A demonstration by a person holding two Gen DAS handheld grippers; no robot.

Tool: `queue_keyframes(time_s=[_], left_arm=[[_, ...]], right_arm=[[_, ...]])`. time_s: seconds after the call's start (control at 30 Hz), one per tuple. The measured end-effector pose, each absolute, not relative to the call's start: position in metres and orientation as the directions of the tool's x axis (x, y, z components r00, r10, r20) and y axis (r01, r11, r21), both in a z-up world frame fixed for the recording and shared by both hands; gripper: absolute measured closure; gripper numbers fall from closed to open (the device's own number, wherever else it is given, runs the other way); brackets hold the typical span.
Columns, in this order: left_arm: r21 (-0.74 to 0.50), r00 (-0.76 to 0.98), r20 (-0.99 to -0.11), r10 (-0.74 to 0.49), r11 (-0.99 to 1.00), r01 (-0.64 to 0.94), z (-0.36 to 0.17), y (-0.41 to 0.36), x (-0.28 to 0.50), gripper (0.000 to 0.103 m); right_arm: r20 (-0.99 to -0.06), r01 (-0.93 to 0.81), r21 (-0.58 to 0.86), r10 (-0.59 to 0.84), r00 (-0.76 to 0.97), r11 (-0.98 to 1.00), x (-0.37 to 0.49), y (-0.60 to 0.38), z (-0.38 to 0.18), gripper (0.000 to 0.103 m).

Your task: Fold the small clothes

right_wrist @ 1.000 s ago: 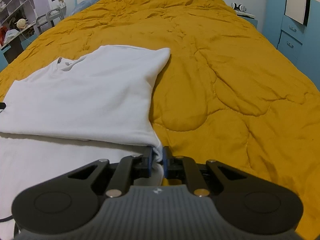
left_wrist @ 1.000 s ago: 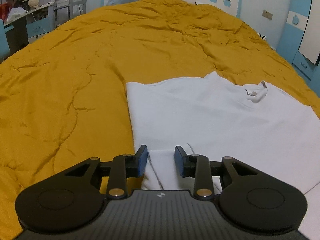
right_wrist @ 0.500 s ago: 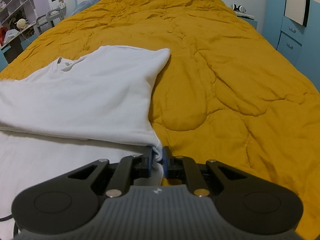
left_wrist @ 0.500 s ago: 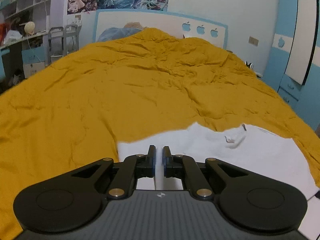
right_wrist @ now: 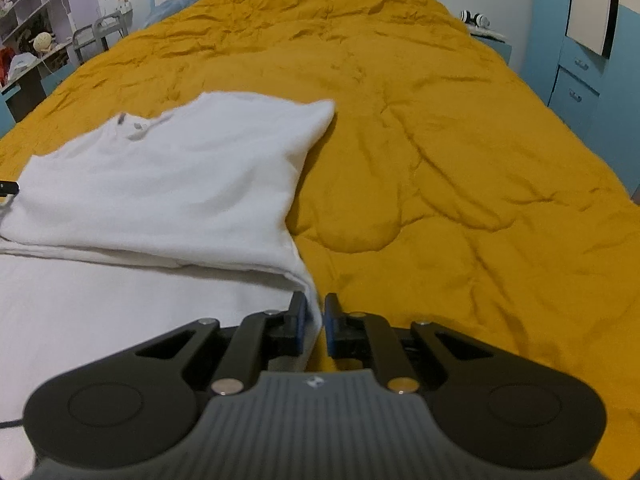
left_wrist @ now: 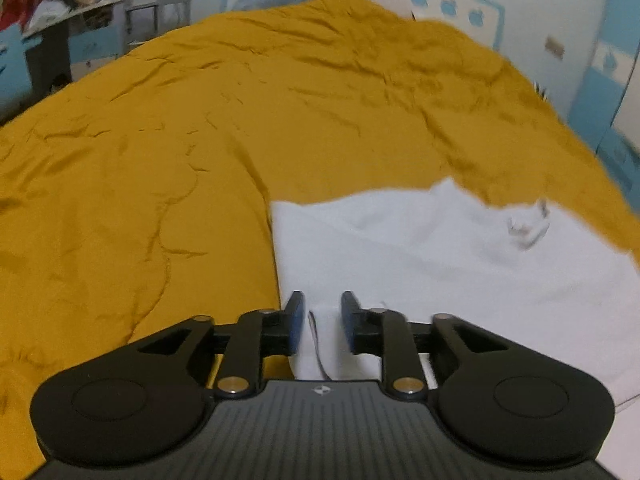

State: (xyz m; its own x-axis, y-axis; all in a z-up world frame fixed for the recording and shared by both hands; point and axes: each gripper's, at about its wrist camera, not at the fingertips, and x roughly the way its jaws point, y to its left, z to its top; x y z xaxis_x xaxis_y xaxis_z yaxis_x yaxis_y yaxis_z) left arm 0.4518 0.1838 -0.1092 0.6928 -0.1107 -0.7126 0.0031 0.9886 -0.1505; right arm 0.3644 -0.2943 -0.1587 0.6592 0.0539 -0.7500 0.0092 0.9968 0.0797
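A white T-shirt (left_wrist: 440, 248) lies folded on the mustard-yellow quilt (left_wrist: 140, 160), collar toward the headboard. My left gripper (left_wrist: 322, 320) is open over the shirt's left near edge, which sits between the blue pads without being clamped. In the right wrist view the shirt (right_wrist: 168, 184) fills the left half. My right gripper (right_wrist: 316, 322) is slightly open at the shirt's right near corner, with the fabric edge still between its pads.
The quilt (right_wrist: 460, 200) covers the whole bed. A desk and shelves (left_wrist: 48, 20) stand at the far left. Blue cabinets (right_wrist: 576, 80) line the right side. A white headboard (left_wrist: 460, 4) is at the far end.
My left gripper lifted and shut half a second ago, then came back down and opened over the shirt's left edge. My right gripper has opened a little; it was shut on the corner.
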Motion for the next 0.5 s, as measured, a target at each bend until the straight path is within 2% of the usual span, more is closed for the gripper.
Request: queue_keyframes(time_s=[0.17, 0.27, 0.37, 0.5], left_arm=[[-0.192, 0.679, -0.703, -0.214, 0.975, 0.108, -0.098, 0.179, 0.431, 0.069], [-0.175, 0.674, -0.695, -0.251, 0.968, 0.180, -0.099, 0.163, 0.423, 0.069], [-0.137, 0.628, -0.741, -0.240, 0.968, 0.209, -0.115, 0.150, 0.423, 0.069], [-0.091, 0.569, -0.800, -0.190, 0.976, 0.198, -0.139, 0.148, 0.430, 0.075]], right_arm=[[-0.703, -0.020, 0.113, 0.094, 0.705, 0.993, 0.366, -0.286, -0.136, 0.094], [-0.698, -0.021, 0.123, 0.101, 0.709, 0.992, 0.384, -0.275, -0.137, 0.094], [-0.720, -0.029, 0.140, 0.122, 0.684, 0.990, 0.400, -0.268, -0.149, 0.094], [-0.786, -0.017, 0.142, 0.123, 0.605, 0.990, 0.412, -0.269, -0.180, 0.097]])
